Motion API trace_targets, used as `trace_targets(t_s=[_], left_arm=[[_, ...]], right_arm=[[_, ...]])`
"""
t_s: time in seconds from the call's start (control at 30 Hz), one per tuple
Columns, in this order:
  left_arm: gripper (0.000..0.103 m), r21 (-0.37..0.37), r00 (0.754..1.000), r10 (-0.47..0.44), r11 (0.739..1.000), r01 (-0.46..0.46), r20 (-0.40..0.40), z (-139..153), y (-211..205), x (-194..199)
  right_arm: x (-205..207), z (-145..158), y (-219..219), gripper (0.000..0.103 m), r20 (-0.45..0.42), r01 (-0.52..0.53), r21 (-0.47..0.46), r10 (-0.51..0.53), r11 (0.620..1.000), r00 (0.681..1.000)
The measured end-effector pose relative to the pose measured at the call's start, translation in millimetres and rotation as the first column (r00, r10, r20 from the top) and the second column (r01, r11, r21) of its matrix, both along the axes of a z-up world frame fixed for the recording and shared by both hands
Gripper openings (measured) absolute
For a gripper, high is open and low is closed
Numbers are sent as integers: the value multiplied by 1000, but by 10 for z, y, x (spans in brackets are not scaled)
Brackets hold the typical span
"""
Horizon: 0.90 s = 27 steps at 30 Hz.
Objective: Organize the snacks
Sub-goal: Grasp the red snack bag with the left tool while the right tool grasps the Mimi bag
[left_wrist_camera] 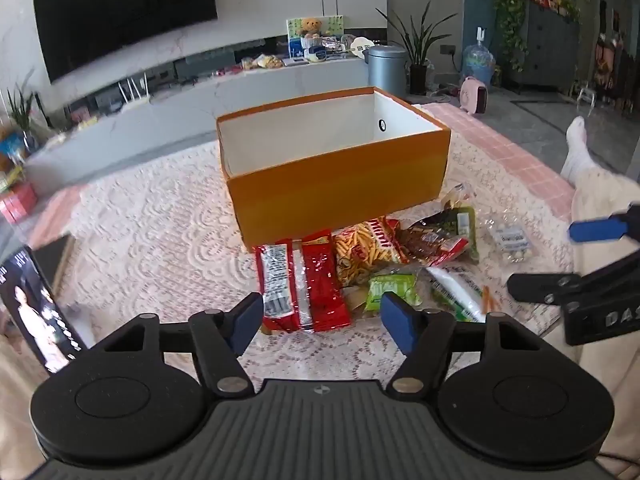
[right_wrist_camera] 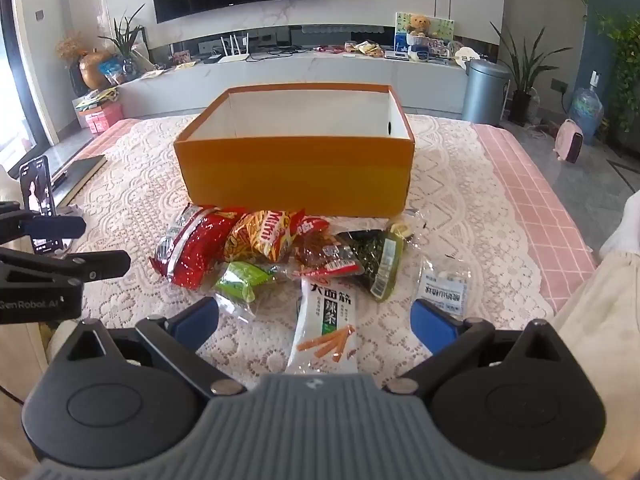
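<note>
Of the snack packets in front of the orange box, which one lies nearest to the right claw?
The white packet with orange sticks printed on it. It alone reaches down between the fingers of the open right claw; the red, yellow and green packets all lie farther back, toward the box.

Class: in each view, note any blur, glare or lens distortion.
Left wrist view: television and cabinet smeared by motion blur, glare on the red snack packet. Right wrist view: sharper; fisheye bows the orange box rim, window light washes out the left edge.
</note>
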<state>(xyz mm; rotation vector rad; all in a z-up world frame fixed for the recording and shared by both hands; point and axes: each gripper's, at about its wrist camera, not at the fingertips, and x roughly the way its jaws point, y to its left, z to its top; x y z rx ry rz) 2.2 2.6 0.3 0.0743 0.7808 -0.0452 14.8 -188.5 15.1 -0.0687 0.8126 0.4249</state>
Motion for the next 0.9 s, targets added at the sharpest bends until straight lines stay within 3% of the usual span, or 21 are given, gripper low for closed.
trace_targets(t_s=[0.03,0.1,0.17,0.2,0.27,0.4,0.63,0.9], left_arm=[[75,-28,1000,5,1000,-6,-12,1,35,31],[60,-75,999,5,997,-7,-32,-7,100,101],[51,-109,999,18,994,-23,-45,-23,162,178],[49,-124,998,30,992,-37,-60,-35,192,225],[50,-151,996,35,987,-46,-78,-64,241,315],[77,-153,989,79,983,-98,-125,-178,293,459],[78,-125,974,98,984,-126,-204,-390,350,706],[79,-180,973,68,978,-110,-223,-615,491,893]], right_arm=[[29,-16,9,93,-3,-4,5,4,1000,1000],[93,-45,29,82,-12,-17,24,17,1000,1000],[145,-70,52,81,-14,-25,39,26,999,1000],[174,-84,65,73,-9,-30,48,30,998,999],[250,-117,104,67,-6,-38,46,38,998,999],[495,-192,159,67,-20,-38,54,39,998,999],[836,-379,403,67,-49,-68,27,69,997,996],[1061,-588,808,67,-35,-177,-72,175,982,984]])
